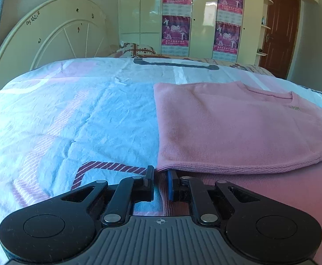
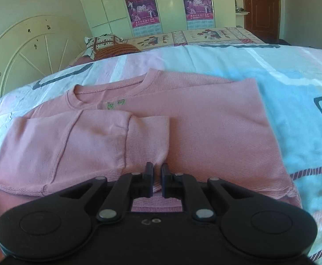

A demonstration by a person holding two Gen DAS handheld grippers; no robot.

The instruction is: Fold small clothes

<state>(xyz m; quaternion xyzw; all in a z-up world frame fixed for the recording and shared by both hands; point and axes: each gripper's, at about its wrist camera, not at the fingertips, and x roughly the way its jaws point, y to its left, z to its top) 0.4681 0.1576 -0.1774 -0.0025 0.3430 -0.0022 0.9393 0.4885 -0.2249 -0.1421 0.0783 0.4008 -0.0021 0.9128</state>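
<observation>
The pink sweater [image 2: 205, 132] lies folded on the bed [image 1: 72, 114]. Left gripper [image 1: 161, 172] pinches its hem corner; right gripper [image 2: 157, 172] clamps its lower edge. Headboard [image 1: 50, 33] and pillow [image 2: 101, 42] stand beyond.

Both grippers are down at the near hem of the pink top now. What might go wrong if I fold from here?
1. The left gripper sits at the corner of the pink top, partly over the bedsheet; it might pinch sheet along with the hem.
2. The folded-in sleeve lies loose near the right gripper; lifting could flip it open.
3. Neither view shows how many layers are gripped, so the fold may skew.
</observation>
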